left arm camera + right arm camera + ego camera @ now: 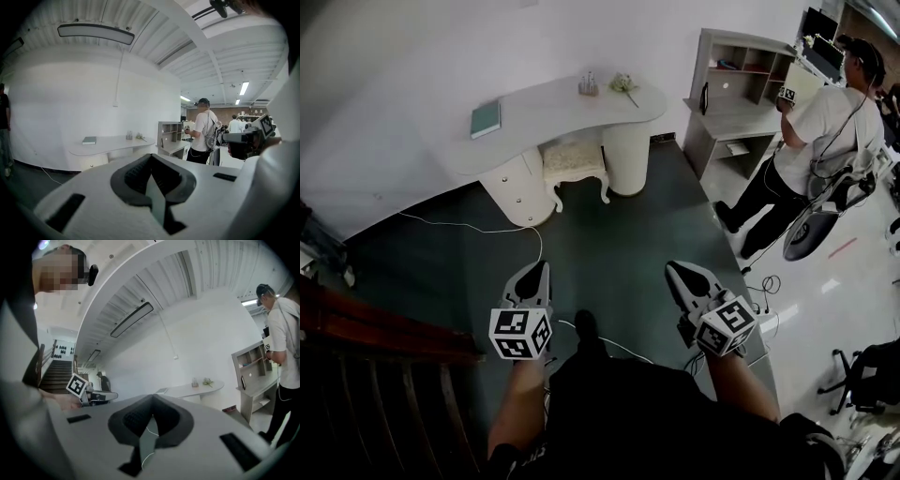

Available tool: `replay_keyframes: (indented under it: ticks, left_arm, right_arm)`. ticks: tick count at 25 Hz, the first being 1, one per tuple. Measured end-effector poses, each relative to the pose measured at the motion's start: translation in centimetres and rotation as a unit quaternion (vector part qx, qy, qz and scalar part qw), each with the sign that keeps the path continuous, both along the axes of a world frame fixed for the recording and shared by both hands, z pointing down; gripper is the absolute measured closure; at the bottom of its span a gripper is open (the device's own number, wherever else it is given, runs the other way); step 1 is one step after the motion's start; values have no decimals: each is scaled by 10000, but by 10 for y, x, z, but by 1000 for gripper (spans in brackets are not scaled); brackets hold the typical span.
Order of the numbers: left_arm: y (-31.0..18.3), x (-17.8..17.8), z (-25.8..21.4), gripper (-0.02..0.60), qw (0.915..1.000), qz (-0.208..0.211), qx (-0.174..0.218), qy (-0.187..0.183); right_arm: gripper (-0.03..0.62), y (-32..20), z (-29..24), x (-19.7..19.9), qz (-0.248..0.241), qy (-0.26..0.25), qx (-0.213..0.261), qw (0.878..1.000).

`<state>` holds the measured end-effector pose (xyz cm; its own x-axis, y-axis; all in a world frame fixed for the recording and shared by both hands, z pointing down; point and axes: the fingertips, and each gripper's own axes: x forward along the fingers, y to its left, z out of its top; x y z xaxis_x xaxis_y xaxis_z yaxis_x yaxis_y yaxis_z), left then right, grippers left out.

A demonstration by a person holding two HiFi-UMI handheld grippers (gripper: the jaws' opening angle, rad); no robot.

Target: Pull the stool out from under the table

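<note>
Left tongs (538, 269) and right tongs (676, 271) clenched, empty
Stool (574, 161) tucked under worktop (553, 111), well apart; nothing within reach to grasp yet

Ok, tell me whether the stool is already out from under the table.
No, the stool sits tucked under the table, between its two pedestals.

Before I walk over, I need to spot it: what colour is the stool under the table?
The stool is cream, seen best in the head view.
</note>
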<state>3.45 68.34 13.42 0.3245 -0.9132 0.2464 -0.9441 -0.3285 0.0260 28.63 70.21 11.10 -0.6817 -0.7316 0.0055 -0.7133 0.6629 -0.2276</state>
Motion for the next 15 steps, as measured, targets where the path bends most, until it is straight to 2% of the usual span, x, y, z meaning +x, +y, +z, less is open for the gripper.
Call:
replay_keyframes:
  ticks: [7, 15]
  left_arm:
    - [-67, -27, 17, 572, 9997, 80, -139, 181]
    - [-160, -78, 22, 572, 9990, 171, -205, 365]
  right_arm:
    - [591, -57, 0, -23, 110, 123, -64, 9998]
    - [591, -139, -11, -83, 110, 103, -231, 9996]
